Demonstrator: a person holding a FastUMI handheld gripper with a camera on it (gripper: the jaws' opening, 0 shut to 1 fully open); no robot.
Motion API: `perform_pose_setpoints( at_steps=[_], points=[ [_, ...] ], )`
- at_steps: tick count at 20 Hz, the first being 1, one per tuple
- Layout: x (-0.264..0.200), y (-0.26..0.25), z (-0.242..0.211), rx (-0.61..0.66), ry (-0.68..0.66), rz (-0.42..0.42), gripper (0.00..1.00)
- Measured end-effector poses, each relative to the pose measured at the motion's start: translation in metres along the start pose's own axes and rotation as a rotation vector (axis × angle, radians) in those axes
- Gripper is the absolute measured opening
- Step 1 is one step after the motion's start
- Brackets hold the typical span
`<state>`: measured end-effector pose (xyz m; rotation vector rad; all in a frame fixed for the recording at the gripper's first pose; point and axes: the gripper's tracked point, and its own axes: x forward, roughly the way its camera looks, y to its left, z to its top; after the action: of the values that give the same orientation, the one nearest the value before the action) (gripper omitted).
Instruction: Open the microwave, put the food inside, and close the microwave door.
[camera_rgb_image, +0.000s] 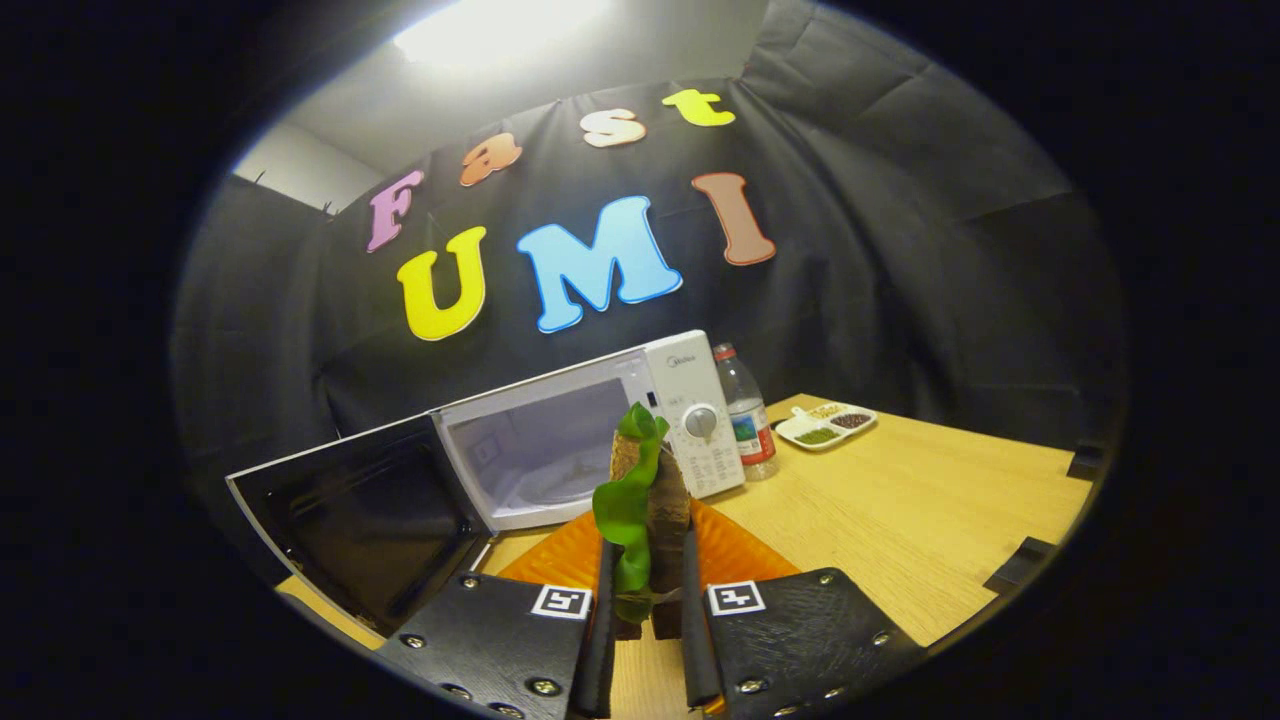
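between your gripper (648, 600) fingers sits the sandwich (655, 500), pinched upright above the orange plate (740, 555). ahead, the microwave (590, 430) gapes, its door (360, 510) swung wide. tilt it and the lettuce may slide out, or clip the frame.

The gripper (648, 590) is closed on the food (645, 500), both fingers (604, 640) pressing its sides so that it stands upright between them and rises past their tips, with the two finger blocks level and close together below.
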<state>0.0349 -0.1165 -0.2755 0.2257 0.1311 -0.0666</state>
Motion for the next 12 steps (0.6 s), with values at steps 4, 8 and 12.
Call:
perform_pose_setpoints(
  at_steps=[4, 8, 12],
  points=[
    [0.033, 0.048, 0.005, -0.057, 0.016, 0.058, 0.28],
    [0.073, 0.076, 0.001, -0.105, 0.027, 0.065, 0.28],
    [0.121, 0.098, -0.007, -0.111, 0.050, 0.068, 0.28]
  ],
)
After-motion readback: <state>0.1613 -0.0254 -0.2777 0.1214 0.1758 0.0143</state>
